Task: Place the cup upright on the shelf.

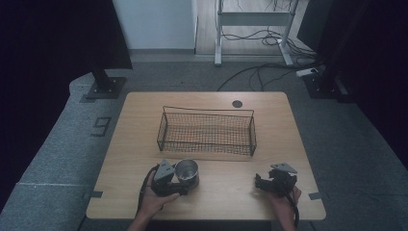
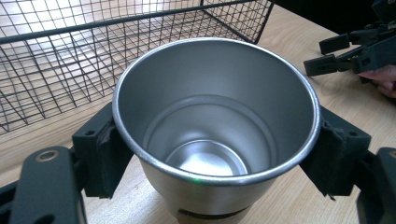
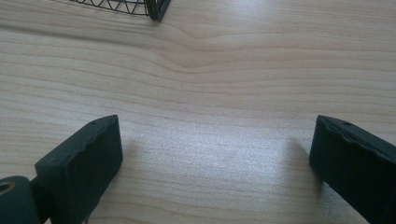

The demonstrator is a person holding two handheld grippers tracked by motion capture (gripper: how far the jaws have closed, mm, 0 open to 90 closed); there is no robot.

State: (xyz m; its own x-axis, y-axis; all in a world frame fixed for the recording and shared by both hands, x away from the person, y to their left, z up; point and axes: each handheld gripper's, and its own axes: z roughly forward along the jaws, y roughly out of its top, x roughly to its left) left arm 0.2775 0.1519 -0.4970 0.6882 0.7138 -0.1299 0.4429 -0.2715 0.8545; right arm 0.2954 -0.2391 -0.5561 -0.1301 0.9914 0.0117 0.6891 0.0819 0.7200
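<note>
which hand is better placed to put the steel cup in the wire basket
Left. The left tongs already clamp the steel cup on both sides, just in front of the wire basket. The right tongs stand open over bare table, farther off.

Lab — camera stands (image 1: 103, 79), floor cables (image 1: 260, 72)

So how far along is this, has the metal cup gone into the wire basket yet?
Not yet. Done so far: the left hand-held gripper has closed on the metal cup, one pad on each side. The cup stands upright in front of the wire basket, which looks empty. Probably left: lifting it in. The right hand-held gripper rests open over bare table.
</note>
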